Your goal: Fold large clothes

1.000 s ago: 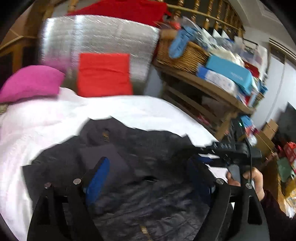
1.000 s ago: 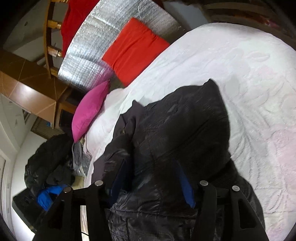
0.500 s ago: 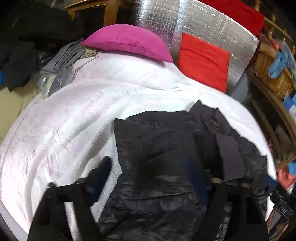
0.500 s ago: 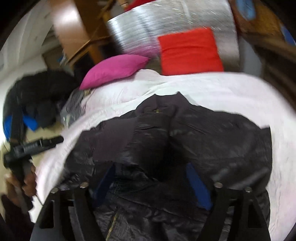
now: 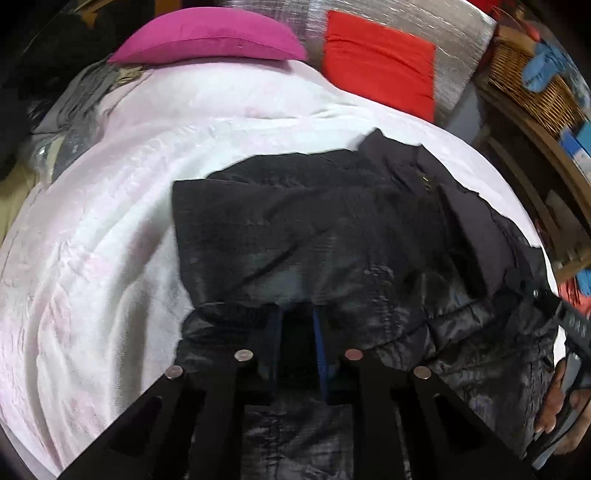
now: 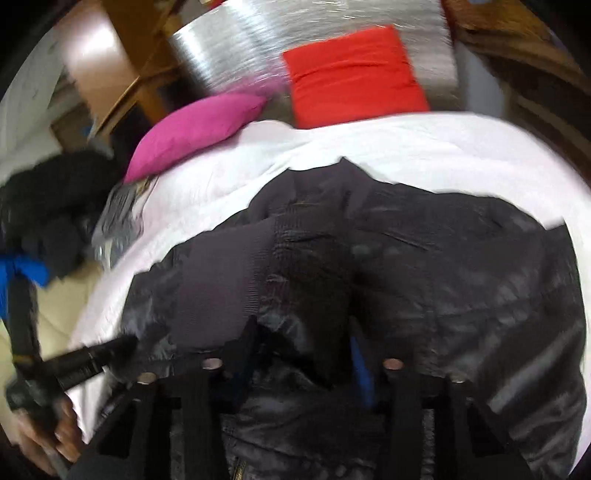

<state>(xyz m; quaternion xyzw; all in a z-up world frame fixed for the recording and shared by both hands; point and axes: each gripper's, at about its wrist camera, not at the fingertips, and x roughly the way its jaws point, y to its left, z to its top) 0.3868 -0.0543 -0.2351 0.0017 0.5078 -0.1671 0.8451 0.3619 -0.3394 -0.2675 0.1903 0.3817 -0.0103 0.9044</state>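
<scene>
A large black shiny padded jacket (image 5: 332, 229) lies partly folded on a bed with a white cover (image 5: 110, 221); it also shows in the right wrist view (image 6: 424, 266). My left gripper (image 5: 298, 325) has its blue-padded fingers drawn close together on a fold of the jacket at its near edge. My right gripper (image 6: 303, 343) sits over the jacket's near edge with its fingers apart and fabric bunched between them. Each view shows the other gripper and hand at its edge.
A magenta pillow (image 5: 210, 35) and a red cushion (image 5: 380, 62) lean on a silver foil mat (image 6: 258, 48) at the bed's head. Dark clothes (image 6: 48, 206) pile to the left of the bed. A wooden shelf with a wicker basket (image 5: 532, 88) stands to the right.
My left gripper has closed from wide open onto the jacket's near fold. Both grippers have swung round to face the bed's head and come lower over the jacket.
</scene>
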